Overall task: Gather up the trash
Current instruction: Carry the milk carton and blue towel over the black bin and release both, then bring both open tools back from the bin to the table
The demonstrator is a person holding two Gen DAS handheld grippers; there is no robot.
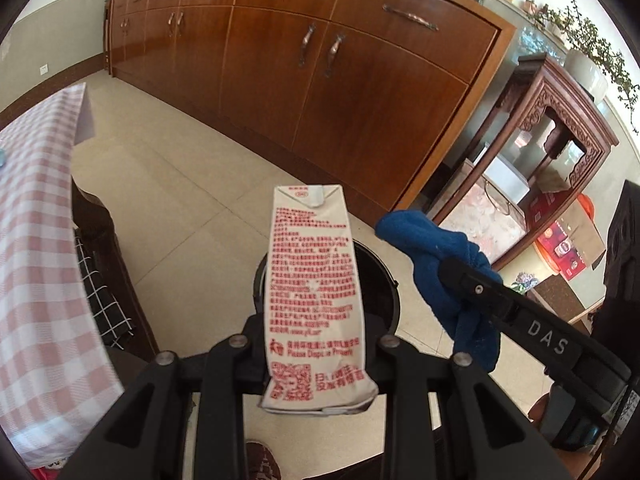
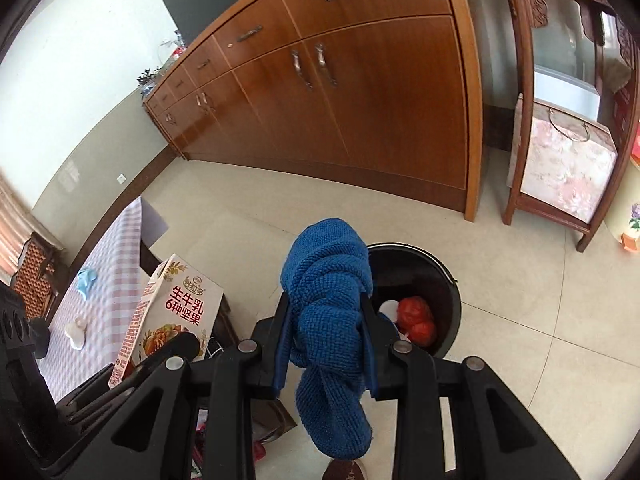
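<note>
Pale floor tiles (image 2: 520, 320) fill the room, and a long brown wooden cabinet (image 1: 340, 80) with metal handles runs across the top of both views. At the right of the frame stands a carved dark wooden stand (image 1: 552, 140) with boxes stacked under it. At the left, a worktop under a pink-and-white checked cloth (image 1: 36, 240) reaches in, with a few small pale objects lying on it in the right wrist view.

Low in the middle of the floor sits a black bin (image 2: 432, 280), round and open-topped, with red trash (image 2: 416, 320) and something white inside.

The left gripper (image 1: 316, 364) has its fingers clenched on a flattened white milk carton (image 1: 314, 292) with red print; the carton stands upright in the centre of that view, right in front of the bin. The right gripper (image 2: 326, 344) is clamped around a bunched blue knitted cloth (image 2: 328, 304), which sticks up above the fingers and hangs down below them, just left of the bin's rim in its own view.
</note>
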